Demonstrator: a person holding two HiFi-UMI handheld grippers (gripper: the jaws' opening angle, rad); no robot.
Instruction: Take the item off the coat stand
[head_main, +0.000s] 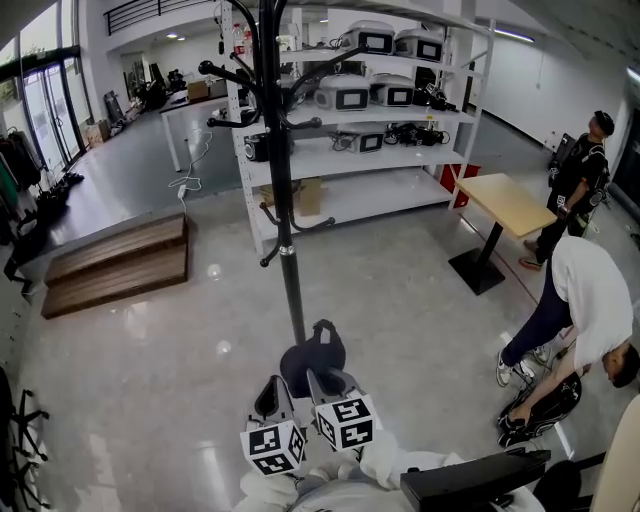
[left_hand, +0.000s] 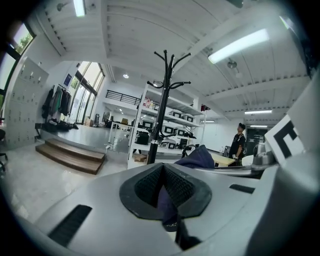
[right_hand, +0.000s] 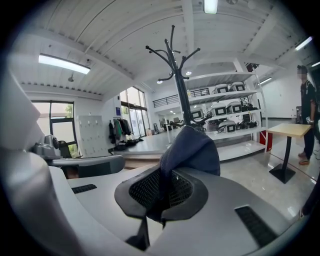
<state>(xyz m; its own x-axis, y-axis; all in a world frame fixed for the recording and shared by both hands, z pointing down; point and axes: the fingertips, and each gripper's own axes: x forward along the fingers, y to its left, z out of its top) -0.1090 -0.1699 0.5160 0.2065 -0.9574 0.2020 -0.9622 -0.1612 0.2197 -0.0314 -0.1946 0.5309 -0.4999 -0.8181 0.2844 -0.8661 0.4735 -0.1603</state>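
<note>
Both my grippers are sitting low at the frame bottom, marker cubes up. The left gripper (head_main: 270, 392) and the right gripper (head_main: 328, 385) are each clamping an edge of the dark blue cap (head_main: 312, 352), with fabric pinched between both sets of pads. The cap is hanging off the coat stand (head_main: 284, 200), clear of its hooks, just in front of the pole's foot and over the floor.

The floor (head_main: 140, 380) is glossy pale grey and is throwing back ceiling-light spots. A low wooden step platform (head_main: 115, 262) is lying to the left, and a white shelving rack (head_main: 370, 150) loaded with boxy devices is standing behind the stand. A small wooden table (head_main: 512, 203) is sitting to the right. One person (head_main: 580, 175) is standing near the table, and another person (head_main: 585, 300) is bending over a dark bag on the floor.
</note>
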